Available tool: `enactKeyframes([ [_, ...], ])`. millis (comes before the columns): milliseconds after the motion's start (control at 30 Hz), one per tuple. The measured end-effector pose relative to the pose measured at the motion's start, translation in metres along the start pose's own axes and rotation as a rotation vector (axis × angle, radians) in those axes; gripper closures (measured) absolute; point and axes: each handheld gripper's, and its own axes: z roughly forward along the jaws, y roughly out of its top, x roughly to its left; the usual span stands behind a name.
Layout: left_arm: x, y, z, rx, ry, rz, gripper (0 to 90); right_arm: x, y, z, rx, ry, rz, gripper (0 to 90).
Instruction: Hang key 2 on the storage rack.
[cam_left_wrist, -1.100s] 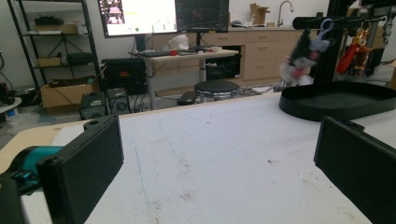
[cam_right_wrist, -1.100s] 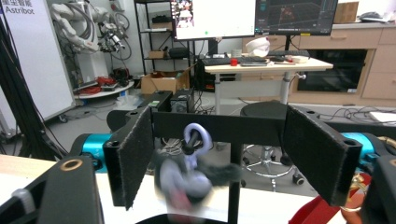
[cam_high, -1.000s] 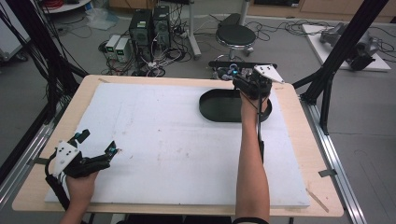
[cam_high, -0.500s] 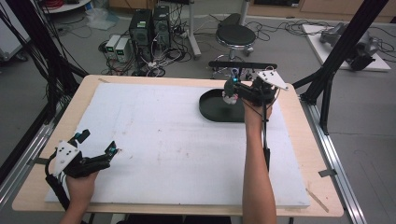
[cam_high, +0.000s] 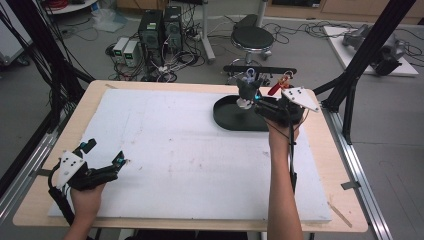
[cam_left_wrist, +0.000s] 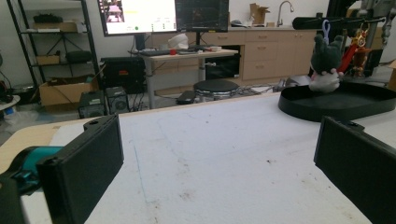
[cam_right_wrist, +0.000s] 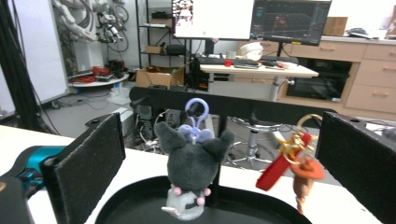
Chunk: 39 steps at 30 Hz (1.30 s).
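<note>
From the high view, a person's two forearms reach in over a white foam-covered table (cam_high: 165, 150). The left gripper (cam_high: 107, 157) rests near the table's left front corner, jaws spread wide with nothing between them. The right gripper (cam_high: 255, 97), at the far right, points at a small dark grey plush keychain toy with a lilac ring (cam_high: 246, 90), which hangs from a black horizontal bar (cam_high: 260, 70) over a black oval plastic tray (cam_high: 230, 117); a red and gold charm keychain (cam_high: 277, 85) hangs just beside it. In the left gripper view, its black jaws stand wide apart over bare foam, with the plush toy (cam_left_wrist: 325, 63) and the tray (cam_left_wrist: 341, 105) far off at the right. In the right gripper view, the jaws have just been opening and now stand wide and empty, the plush toy (cam_right_wrist: 194, 172) hanging between and beyond them, untouched, its feet just above the tray (cam_right_wrist: 140, 210). The toy looks light, soft and squashy, likely to swing on its loop (cam_right_wrist: 197, 110); gripping the stuffed body across its middle seems safest, since the thin ring could slip.
</note>
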Motion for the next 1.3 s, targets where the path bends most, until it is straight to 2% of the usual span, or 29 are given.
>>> enactKeyframes([
  [500, 0.0, 0.0, 0.0, 0.01, 0.006, 0.001, 1.8, -0.017, -0.016, -0.054, -0.034, -0.036, 0.01, 0.7],
  [767, 0.0, 0.003, -0.002, -0.002, 0.009, -0.005, 1.8, -0.023, -0.028, -0.084, -0.089, -0.03, 0.04, 0.7],
  [1033, -0.001, 0.006, -0.003, -0.009, 0.002, -0.008, 1.8, -0.026, -0.041, -0.108, -0.083, -0.038, 0.033, 0.7],
  [1300, -0.003, 0.008, -0.003, -0.02, -0.003, -0.012, 1.8, -0.033, -0.055, -0.131, -0.087, -0.039, 0.084, 0.7],
])
